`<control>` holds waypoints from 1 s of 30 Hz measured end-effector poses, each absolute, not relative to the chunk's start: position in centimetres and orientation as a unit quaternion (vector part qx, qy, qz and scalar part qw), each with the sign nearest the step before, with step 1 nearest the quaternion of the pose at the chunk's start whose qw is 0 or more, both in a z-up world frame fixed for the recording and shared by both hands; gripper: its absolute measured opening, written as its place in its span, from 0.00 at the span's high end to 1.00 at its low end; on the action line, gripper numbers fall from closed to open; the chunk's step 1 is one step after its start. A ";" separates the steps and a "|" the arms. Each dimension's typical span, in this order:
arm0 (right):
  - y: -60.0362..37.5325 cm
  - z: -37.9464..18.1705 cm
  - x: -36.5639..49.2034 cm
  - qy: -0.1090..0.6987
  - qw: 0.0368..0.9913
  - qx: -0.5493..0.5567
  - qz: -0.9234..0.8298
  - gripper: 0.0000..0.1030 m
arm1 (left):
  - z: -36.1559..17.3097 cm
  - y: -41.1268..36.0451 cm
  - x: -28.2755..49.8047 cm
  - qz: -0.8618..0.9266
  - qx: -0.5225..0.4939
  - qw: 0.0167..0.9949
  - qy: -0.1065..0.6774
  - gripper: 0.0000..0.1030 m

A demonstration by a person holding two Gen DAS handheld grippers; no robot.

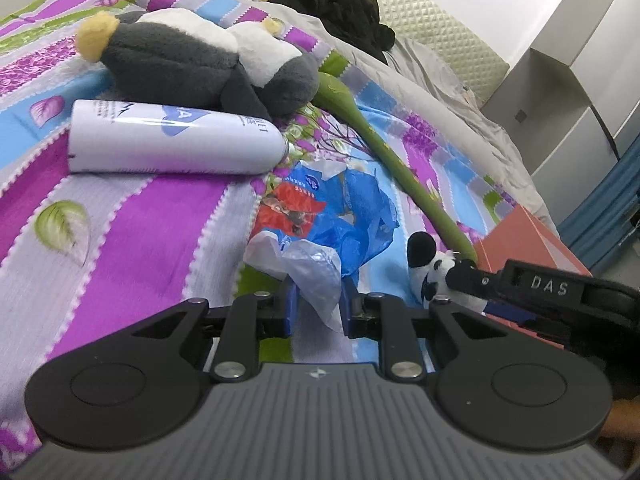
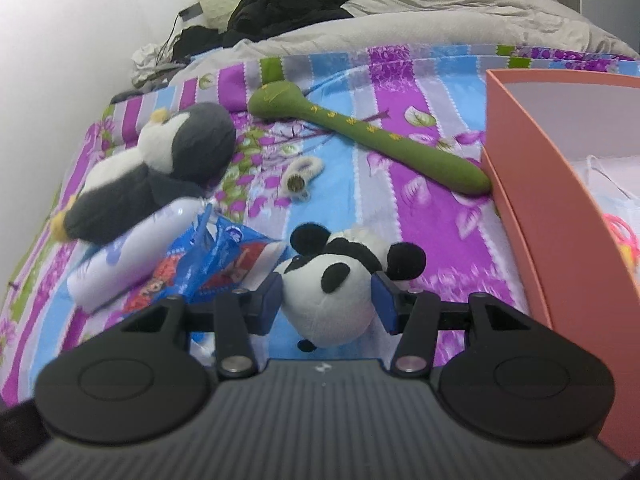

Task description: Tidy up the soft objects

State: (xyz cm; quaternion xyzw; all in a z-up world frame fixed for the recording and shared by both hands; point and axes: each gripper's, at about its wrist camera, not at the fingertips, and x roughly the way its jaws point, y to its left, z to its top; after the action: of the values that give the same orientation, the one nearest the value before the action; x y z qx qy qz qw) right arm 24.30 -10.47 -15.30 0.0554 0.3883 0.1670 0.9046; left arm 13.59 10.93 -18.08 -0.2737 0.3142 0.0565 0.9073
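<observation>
the left tongs (image 1: 318, 306) pinch a plastic bag (image 1: 316, 240); the right tongs (image 2: 326, 300) clamp a panda plush (image 2: 332, 288), its body hidden.

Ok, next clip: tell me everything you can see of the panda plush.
The panda plush is a small soft toy of white fuzzy fabric with round black ears and black eye patches; one small black limb shows below its head. The right gripper holds it by the head, a blue pad pressed on each side. It appears lifted above the patterned bedspread, close to the pink box. Its body is mostly hidden.
</observation>
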 end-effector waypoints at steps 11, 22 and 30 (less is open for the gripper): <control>-12.0 -13.8 18.3 0.401 0.899 0.005 0.176 0.50 | -16.3 9.5 9.1 0.047 -0.276 0.900 0.335 0.77; -13.5 -14.3 14.2 0.425 0.888 -0.013 0.171 0.49 | -16.7 8.2 6.7 0.009 -0.264 0.884 0.386 0.64; -14.4 -14.5 12.9 0.439 0.883 0.016 0.164 0.46 | -15.8 8.2 5.5 0.008 -0.209 0.895 0.394 0.31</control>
State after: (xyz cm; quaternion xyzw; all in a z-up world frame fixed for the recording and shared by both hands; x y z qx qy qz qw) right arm 12.91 -14.45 -14.49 0.0159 0.4387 0.1638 0.8834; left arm 5.49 8.21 -15.76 -0.2090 0.3942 0.0080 0.8949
